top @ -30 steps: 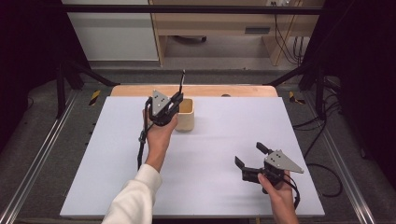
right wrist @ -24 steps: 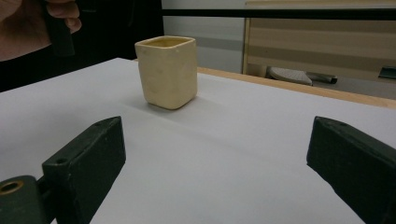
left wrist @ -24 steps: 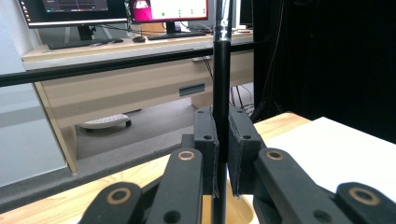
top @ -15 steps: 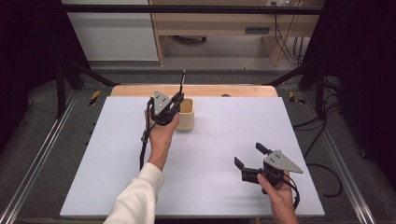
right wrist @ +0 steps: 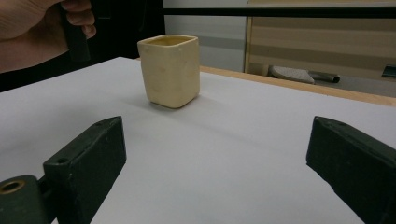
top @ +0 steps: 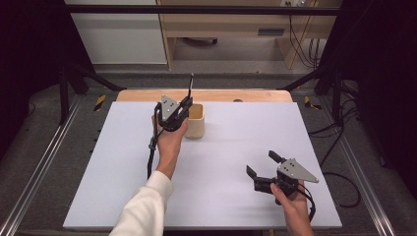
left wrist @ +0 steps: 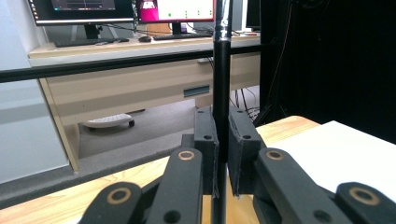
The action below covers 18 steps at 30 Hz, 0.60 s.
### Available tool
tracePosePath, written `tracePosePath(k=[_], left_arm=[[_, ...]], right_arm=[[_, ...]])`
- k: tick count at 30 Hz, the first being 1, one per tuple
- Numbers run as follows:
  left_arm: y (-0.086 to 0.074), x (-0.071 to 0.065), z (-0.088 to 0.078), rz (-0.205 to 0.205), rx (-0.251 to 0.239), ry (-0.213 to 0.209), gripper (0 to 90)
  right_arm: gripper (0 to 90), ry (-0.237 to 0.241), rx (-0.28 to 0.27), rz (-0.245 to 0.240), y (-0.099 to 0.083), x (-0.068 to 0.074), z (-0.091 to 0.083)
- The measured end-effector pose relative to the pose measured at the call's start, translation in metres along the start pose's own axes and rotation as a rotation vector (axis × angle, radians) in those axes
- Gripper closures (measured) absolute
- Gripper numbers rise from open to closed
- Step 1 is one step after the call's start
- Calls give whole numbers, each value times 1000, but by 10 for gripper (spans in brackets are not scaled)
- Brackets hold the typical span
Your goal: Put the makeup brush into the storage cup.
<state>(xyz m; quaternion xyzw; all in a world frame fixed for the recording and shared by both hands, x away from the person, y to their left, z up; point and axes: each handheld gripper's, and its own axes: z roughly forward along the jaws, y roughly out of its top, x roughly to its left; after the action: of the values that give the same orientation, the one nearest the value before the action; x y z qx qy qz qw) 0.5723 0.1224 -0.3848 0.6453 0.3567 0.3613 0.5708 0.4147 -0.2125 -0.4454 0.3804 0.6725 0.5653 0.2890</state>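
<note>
Clamping a thin black rod (left wrist: 221, 70) upright, my left gripper (top: 183, 109) is hovering beside the cream cup (top: 195, 121); next I'm judging a careful lowering into it, while my right gripper (top: 261, 168) is waiting wide open.

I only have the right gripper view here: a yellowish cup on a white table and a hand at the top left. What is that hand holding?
Observer: The left gripper, shut on a thin black rod that stands upright.
Operator: Where is the rod relative to the cup?
Observer: In the high view its upper end sticks up beside the cup, at the cup's left rim.
Operator: And my own gripper?
Observer: The right gripper is open, low over the white table, apart from the cup.
</note>
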Motion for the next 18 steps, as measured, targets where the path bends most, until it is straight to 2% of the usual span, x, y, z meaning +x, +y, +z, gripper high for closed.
tracePosePath(k=[3, 11, 18], left_arm=[[0, -1, 1, 5, -1, 1, 835], [-3, 2, 4, -23, -13, 10, 835], [-5, 2, 7, -26, -18, 2, 836]], right_arm=[[44, 6, 0, 8, 0, 0, 1], [44, 4, -3, 9, 0, 0, 0], [44, 3, -3, 5, 0, 0, 0]])
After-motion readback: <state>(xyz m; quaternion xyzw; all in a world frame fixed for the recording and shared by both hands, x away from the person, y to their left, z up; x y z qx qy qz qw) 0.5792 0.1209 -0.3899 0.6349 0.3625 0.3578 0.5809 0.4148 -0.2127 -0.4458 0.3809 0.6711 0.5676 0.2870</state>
